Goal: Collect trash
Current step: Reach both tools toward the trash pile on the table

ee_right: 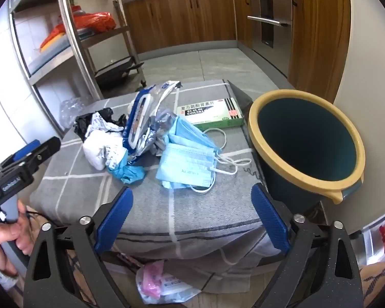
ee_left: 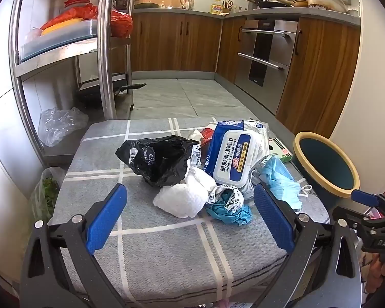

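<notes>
While both sets of jaws stand wide apart and empty, left gripper (ee_left: 190, 214) faces white crumpled paper (ee_left: 183, 200), right gripper (ee_right: 192, 217) faces blue masks (ee_right: 186, 164), trash heaped mid-surface (ee_left: 151, 246), bin (ee_right: 305, 138) at right edge

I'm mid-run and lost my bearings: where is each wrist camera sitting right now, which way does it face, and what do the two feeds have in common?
Left wrist: behind the open left tongs, near edge of the grey checked cloth, facing the trash pile and kitchen cabinets; right tongs enter at right.
Right wrist: behind the open right tongs, further right, facing the blue masks and bin; the left tongs and a hand show at left.
Shared: wipes pack, masks, bin, cloth.
</notes>
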### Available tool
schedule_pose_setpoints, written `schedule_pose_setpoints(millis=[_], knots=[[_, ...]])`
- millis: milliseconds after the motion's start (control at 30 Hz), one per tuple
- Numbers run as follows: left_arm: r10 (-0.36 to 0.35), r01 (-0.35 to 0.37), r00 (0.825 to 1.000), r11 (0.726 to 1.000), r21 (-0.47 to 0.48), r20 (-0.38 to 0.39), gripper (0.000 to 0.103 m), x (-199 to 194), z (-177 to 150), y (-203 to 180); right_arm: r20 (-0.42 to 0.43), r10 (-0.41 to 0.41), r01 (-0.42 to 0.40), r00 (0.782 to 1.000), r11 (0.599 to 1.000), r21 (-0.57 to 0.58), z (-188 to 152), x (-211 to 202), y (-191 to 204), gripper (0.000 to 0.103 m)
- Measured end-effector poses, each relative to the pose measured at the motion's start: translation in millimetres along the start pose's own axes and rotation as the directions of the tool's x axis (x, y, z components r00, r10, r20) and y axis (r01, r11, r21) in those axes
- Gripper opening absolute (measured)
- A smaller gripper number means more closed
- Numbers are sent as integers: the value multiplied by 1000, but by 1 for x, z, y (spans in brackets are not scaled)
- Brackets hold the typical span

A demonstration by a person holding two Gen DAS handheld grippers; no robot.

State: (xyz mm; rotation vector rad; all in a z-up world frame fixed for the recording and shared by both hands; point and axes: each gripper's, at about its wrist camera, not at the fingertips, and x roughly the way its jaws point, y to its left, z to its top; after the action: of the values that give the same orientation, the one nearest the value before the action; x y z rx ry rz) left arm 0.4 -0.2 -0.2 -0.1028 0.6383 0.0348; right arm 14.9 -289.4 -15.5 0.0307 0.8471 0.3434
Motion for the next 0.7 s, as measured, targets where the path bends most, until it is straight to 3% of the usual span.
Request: schedule_pose_setpoints(millis=[167, 533, 633, 667, 700], knots=[[-2, 2, 1000, 1000, 12, -5, 97, 3, -1, -4, -37, 2, -1, 999, 1000, 4, 1, 21, 3, 81], [-7, 7, 1000, 1000, 10, -17, 97, 8, 5, -14, -71, -10, 7, 997, 999, -45, 11, 79, 30, 78], [-7, 7, 1000, 1000, 24, -15, 97, 9, 6, -19, -88, -37, 31, 995, 998, -63, 10, 92, 32, 71], [-6, 6, 1000, 1000, 30, -14, 97, 9, 6, -20, -97, -40, 34, 995, 998, -60, 9, 97, 31, 66], [-2, 3, 1000, 999, 35, -19, 97, 10, 6, -22, -102, -37, 32, 994, 998, -54, 8, 99, 29, 54]])
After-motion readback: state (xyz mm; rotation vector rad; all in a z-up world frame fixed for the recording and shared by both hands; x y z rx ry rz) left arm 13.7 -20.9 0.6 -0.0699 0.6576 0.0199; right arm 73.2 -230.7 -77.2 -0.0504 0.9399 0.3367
